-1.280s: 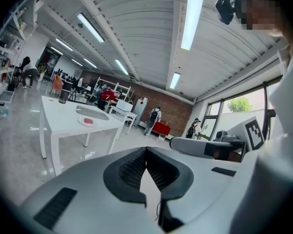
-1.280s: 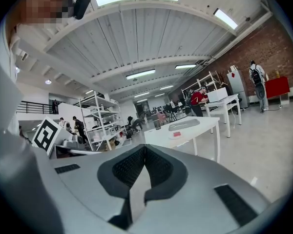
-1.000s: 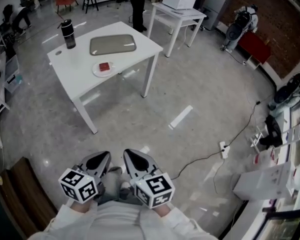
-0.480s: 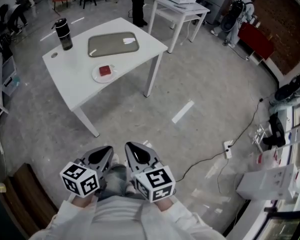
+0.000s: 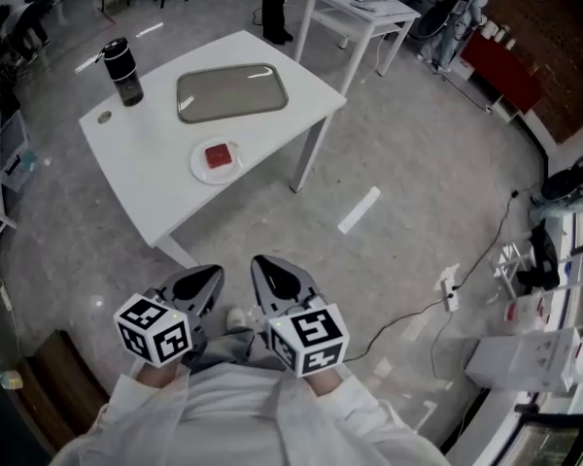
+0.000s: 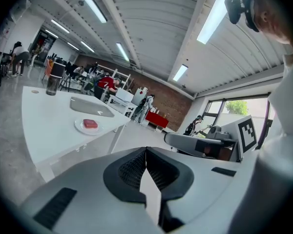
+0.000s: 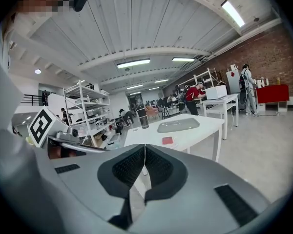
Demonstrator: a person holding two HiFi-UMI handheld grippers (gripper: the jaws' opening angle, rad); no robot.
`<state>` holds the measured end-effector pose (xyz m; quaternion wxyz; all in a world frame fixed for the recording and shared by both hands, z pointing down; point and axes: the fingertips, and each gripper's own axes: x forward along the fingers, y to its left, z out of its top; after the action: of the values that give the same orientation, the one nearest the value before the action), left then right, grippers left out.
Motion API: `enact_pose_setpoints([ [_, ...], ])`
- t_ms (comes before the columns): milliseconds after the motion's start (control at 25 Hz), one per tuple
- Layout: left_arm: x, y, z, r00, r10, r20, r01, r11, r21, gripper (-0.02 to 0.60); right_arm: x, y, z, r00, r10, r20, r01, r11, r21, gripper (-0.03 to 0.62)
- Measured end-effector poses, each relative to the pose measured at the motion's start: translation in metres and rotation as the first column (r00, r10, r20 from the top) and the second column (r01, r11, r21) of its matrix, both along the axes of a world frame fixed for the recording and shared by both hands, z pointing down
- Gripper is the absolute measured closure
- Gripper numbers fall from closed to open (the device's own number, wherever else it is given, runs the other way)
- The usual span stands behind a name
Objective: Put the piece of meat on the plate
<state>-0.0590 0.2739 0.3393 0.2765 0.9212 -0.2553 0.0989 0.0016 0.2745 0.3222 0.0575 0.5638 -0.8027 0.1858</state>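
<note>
A red piece of meat (image 5: 217, 155) lies on a small white plate (image 5: 200, 167) near the front edge of a white table (image 5: 146, 178). Both grippers are held close together low in the head view, over the floor and short of the table. My left gripper (image 5: 206, 282) is shut with nothing in it, and my right gripper (image 5: 269, 275) is shut and empty too. The left gripper view looks past the left gripper (image 6: 146, 152) to the meat (image 6: 90, 124). From the right gripper (image 7: 145, 147) the meat (image 7: 167, 140) shows straight ahead on the table.
A grey tray (image 5: 231, 92) and a black tumbler (image 5: 126, 71) stand further back on the table. Behind it is a second white table (image 5: 369, 13) with a white box. A cable and power strip (image 5: 450, 284) lie on the floor at right.
The table with the plate and meat has come nearer and lower in the head view. Both grippers have travelled toward it together, still shut.
</note>
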Motion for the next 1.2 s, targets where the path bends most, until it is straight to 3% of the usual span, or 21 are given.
enact_pose_setpoints([
  [600,-0.003,-0.065,0.021,0.996,0.081,0.044,-0.077,0.995,-0.066,0.572,-0.018,-0.071,0.019,0.999,0.008,0.031,-0.006,0.998,-0.063,0.579],
  [1200,0.025,-0.153,0.036,0.998,0.039,0.053,-0.032,0.991,-0.128,0.572,0.012,-0.164,0.040,0.999,-0.050,0.015,0.052,0.991,-0.123,0.579],
])
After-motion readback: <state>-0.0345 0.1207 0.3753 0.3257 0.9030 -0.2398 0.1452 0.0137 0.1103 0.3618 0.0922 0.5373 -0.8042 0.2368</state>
